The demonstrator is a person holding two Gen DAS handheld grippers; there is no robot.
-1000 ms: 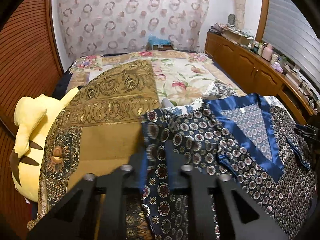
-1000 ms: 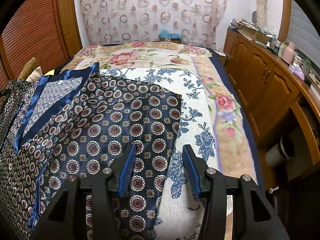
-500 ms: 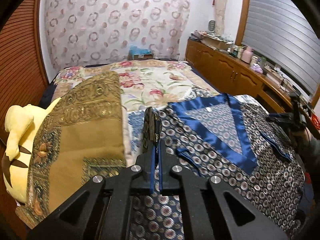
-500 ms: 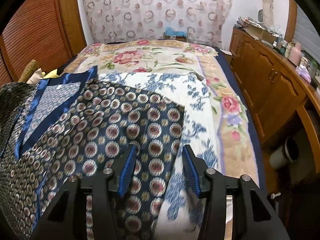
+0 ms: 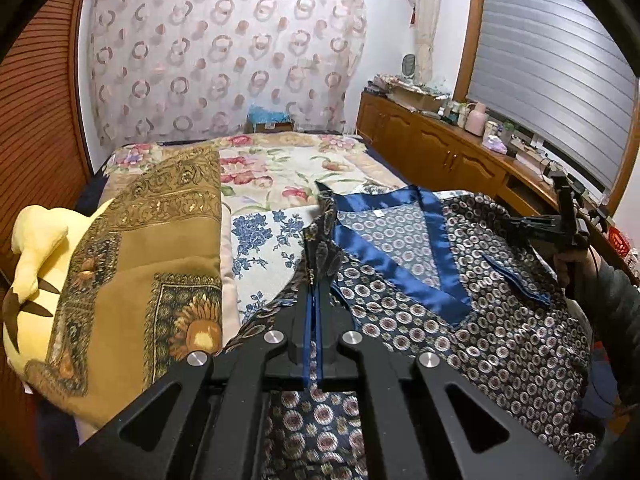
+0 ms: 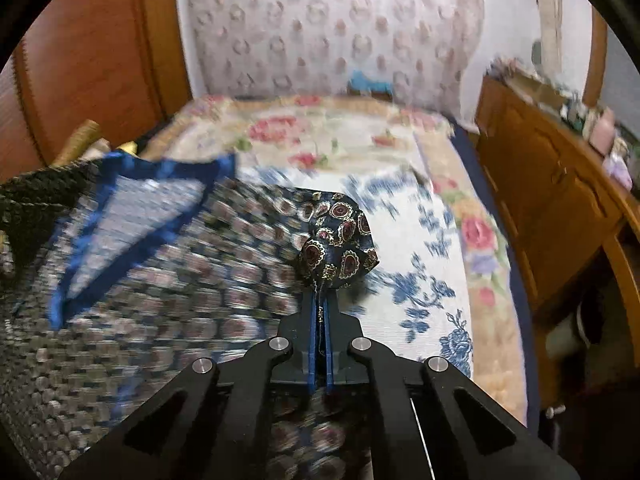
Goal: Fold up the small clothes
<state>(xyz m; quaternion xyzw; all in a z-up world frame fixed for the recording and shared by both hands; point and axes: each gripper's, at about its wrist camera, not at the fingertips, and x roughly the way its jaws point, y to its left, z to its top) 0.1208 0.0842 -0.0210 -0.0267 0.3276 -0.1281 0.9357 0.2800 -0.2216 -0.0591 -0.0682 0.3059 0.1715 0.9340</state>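
A dark navy top (image 5: 460, 312) with a medallion print and a shiny blue collar lies spread on the bed. My left gripper (image 5: 314, 292) is shut on its left sleeve edge and holds it lifted. My right gripper (image 6: 320, 300) is shut on the bunched right sleeve edge (image 6: 340, 244); the top (image 6: 140, 264) spreads to its left, blurred. The right gripper (image 5: 560, 228) also shows at the far right of the left wrist view.
A brown-gold folded blanket (image 5: 140, 264) and a yellow plush toy (image 5: 36, 248) lie left of the top. The floral bedspread (image 5: 280, 168) stretches behind. A wooden cabinet (image 6: 552, 200) runs along the right side of the bed.
The left gripper shut on the left sleeve edge and lifted it. The right gripper, open a second ago, has shut on the right sleeve edge and is moving, blurring its view.
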